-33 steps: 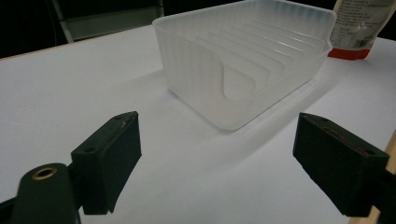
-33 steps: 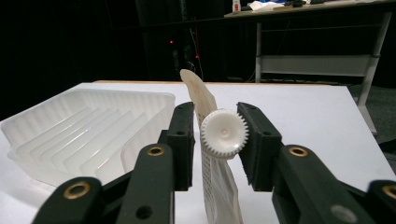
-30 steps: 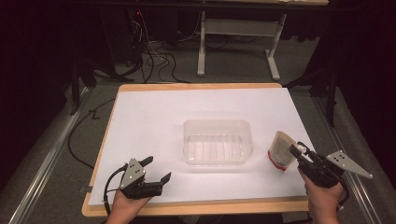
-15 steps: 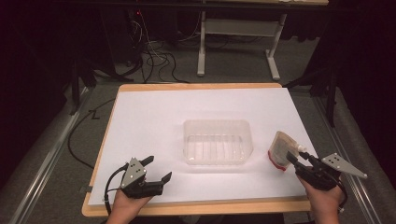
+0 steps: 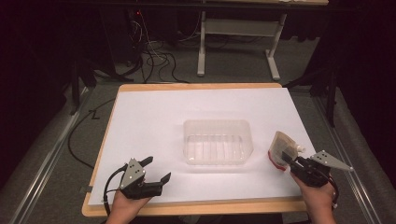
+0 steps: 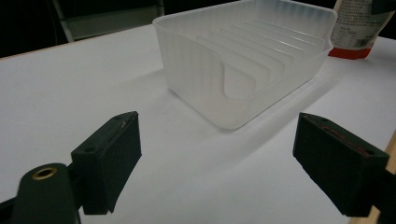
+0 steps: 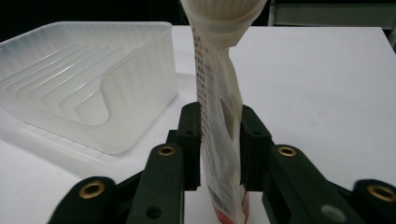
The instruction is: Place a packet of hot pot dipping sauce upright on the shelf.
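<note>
One spouted refill pouch [image 7: 218, 116], standing on the white table [image 5: 154, 121] right of the clear bin [image 5: 218, 141]; right gripper [image 7: 219, 149] jaws just closed, pinching its soft mid-body. Left gripper [image 6: 224, 154] wide open, empty. Risk: film buckles, pouch slips when lifted

The pouch [image 5: 281, 151] stands just right of the container [image 5: 218, 141].

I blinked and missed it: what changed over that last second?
The right claw has just been closing and now pinches the pouch, which sits lower and more tilted than before. The left claw, open, and the tub stayed put.
</note>
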`<state>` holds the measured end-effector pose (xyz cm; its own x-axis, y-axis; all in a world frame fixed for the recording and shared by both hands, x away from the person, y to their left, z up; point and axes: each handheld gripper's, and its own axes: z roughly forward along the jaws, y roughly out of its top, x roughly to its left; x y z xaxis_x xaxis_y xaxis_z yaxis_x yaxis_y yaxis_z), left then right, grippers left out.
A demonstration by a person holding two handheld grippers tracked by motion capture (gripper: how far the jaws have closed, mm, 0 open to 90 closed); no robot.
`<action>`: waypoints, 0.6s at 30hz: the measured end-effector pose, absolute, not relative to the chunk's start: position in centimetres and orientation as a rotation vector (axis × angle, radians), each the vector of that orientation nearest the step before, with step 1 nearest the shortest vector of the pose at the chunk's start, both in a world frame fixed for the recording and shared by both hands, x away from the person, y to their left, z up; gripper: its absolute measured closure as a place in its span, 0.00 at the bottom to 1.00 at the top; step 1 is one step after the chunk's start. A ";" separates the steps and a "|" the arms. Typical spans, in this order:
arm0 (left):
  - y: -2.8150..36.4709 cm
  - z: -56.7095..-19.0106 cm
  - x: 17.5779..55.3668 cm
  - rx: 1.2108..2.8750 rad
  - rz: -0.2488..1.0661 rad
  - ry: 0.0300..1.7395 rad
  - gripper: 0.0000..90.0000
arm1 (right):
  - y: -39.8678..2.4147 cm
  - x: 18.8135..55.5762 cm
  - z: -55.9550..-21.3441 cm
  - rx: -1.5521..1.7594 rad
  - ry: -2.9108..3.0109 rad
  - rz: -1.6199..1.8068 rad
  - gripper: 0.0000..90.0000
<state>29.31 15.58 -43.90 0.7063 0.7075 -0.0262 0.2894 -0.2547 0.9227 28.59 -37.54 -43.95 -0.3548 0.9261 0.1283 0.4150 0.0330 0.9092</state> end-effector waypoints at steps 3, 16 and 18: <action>15.6 -43.9 29.3 1.840 0.486 0.781 0.17 | -37.5 28.7 -43.9 1.357 1.806 1.301 0.91; 15.4 -43.9 29.4 1.845 0.485 0.776 0.17 | -37.0 28.7 -43.8 1.410 1.782 1.293 1.00; 15.5 -43.9 29.4 1.846 0.484 0.776 0.17 | -37.0 28.7 -43.8 1.405 1.778 1.288 1.00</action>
<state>29.35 15.47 -43.89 0.7103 0.7035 -0.0227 0.2886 -0.2617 0.9210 28.73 -36.99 -43.75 -0.3197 0.9360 0.1474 0.4320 0.0055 0.9019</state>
